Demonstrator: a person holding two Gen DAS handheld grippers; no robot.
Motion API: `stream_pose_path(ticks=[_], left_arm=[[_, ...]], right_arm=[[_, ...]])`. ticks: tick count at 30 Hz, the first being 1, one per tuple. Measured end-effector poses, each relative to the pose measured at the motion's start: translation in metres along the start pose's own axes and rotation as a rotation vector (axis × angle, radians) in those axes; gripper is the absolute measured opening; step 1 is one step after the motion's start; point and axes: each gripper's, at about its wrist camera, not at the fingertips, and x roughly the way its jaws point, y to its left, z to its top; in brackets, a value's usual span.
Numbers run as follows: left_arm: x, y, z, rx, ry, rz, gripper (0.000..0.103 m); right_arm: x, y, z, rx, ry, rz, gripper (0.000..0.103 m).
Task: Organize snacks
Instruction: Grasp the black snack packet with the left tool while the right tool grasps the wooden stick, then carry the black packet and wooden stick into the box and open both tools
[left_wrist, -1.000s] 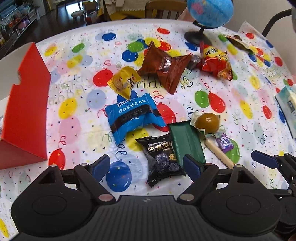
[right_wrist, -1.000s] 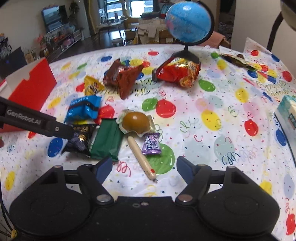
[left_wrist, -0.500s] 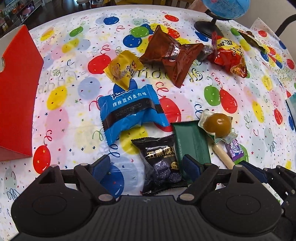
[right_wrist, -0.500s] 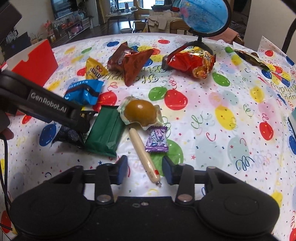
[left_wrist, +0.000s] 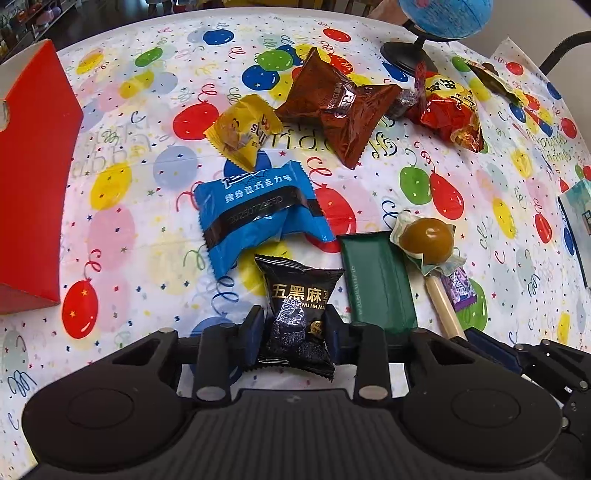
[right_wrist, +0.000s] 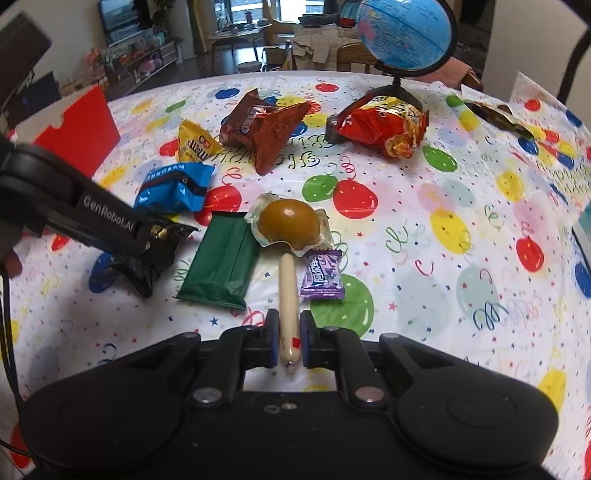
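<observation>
My left gripper (left_wrist: 294, 328) points down at the balloon-print tablecloth (left_wrist: 480, 206). Its jaws are closing, and the pads press both sides of a black snack packet (left_wrist: 295, 295) with gold lettering. My right gripper (right_wrist: 288, 336) is shut on the near end of a thin beige sausage stick (right_wrist: 286, 288) that lies on the cloth. Beside the stick are a green flat packet (right_wrist: 225, 262), a brown wrapped ball (right_wrist: 288, 225) and a small purple candy (right_wrist: 321, 277). A blue packet (left_wrist: 258, 214) lies just beyond the black one.
Farther back lie a yellow candy bag (left_wrist: 240, 133), a brown packet (left_wrist: 336, 107) and a red packet (left_wrist: 447, 107). A red open box (left_wrist: 33, 184) stands at the left. A globe (right_wrist: 402, 37) stands at the back, and a pale blue pack (left_wrist: 580, 229) sits at the right edge.
Both grippers went from wide open to shut: the left closed around the black packet, the right around the sausage stick. Both hands also came slightly closer to the table.
</observation>
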Motion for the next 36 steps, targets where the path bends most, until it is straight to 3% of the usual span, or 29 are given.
stream_pose_path(ticks=[16,36], left_arm=[[-0.055,0.042,-0.020,-0.040,-0.054,-0.015,0.031],[-0.163,0.155,-0.028,-0.138,-0.253,0.006,0.031]], right_arm=[[-0.051,0.030,0.009,0.087,-0.081,0.057,0.009],[-0.077,0.151,0.071,-0.040,-0.203,0.167,0.009]])
